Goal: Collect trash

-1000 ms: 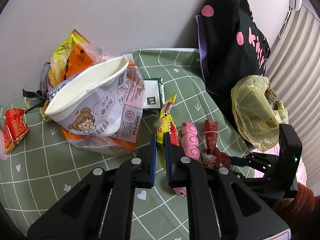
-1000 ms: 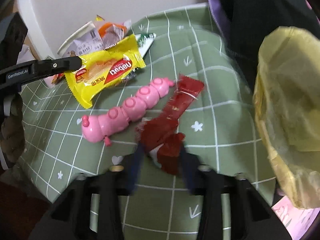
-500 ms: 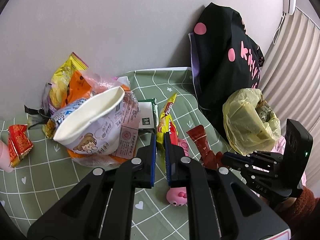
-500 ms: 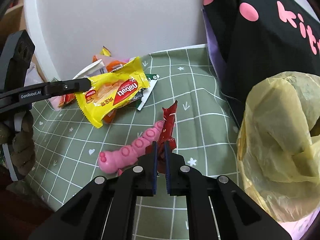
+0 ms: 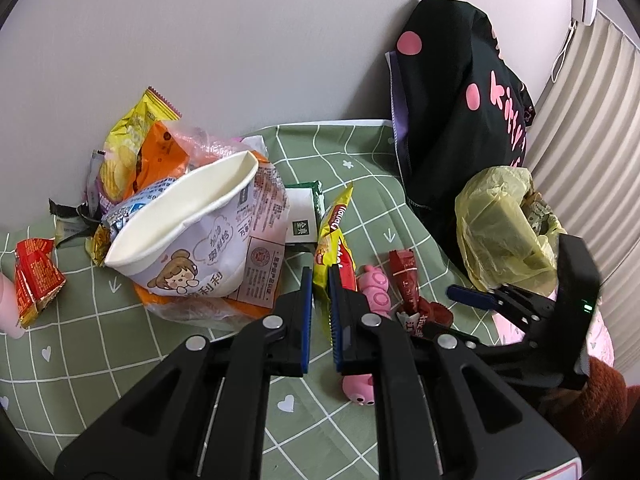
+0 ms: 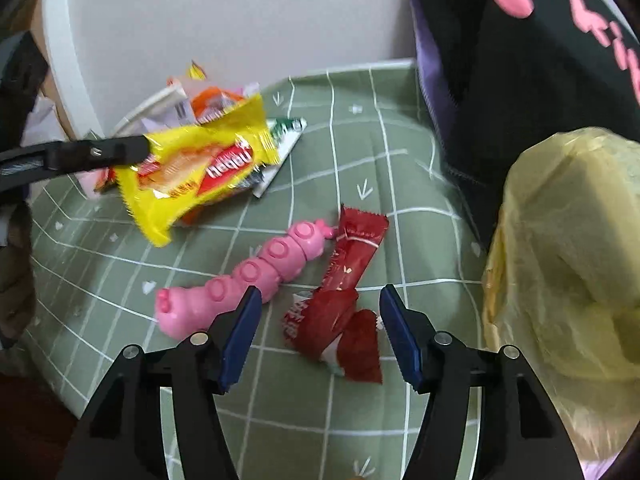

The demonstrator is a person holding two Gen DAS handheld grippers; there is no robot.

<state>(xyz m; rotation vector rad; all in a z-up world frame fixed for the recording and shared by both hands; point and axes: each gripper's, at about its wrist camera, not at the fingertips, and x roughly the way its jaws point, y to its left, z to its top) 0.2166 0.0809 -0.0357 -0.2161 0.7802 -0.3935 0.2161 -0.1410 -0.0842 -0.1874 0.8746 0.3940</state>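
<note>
- The right gripper (image 6: 320, 320) has just been opening and now stands released, its blue pads wide apart; the crumpled red wrapper (image 6: 340, 312) lies on the cloth between them, touched by neither pad.
- The left gripper (image 5: 320, 296) is clenched on the yellow wafer packet (image 5: 334, 240), pinching one end so the packet hangs clear above the table in the right wrist view.
- Just left of the red wrapper lies a pink caterpillar toy (image 6: 248, 280), stretched diagonally, its far end touching the wrapper's upper end.
- All of this rests on a green checked tablecloth (image 6: 360, 160).
- To the right stands a yellow plastic bag (image 6: 568, 248), its mouth open in the left wrist view, with scraps inside.
- Behind the bag a black garment with pink dots (image 5: 452, 120) leans against the wall.
- Farther left sits a heap of trash: a tilted paper noodle bowl (image 5: 188, 232), chip bags behind it, and a small red packet (image 5: 36, 276) lying apart.
</note>
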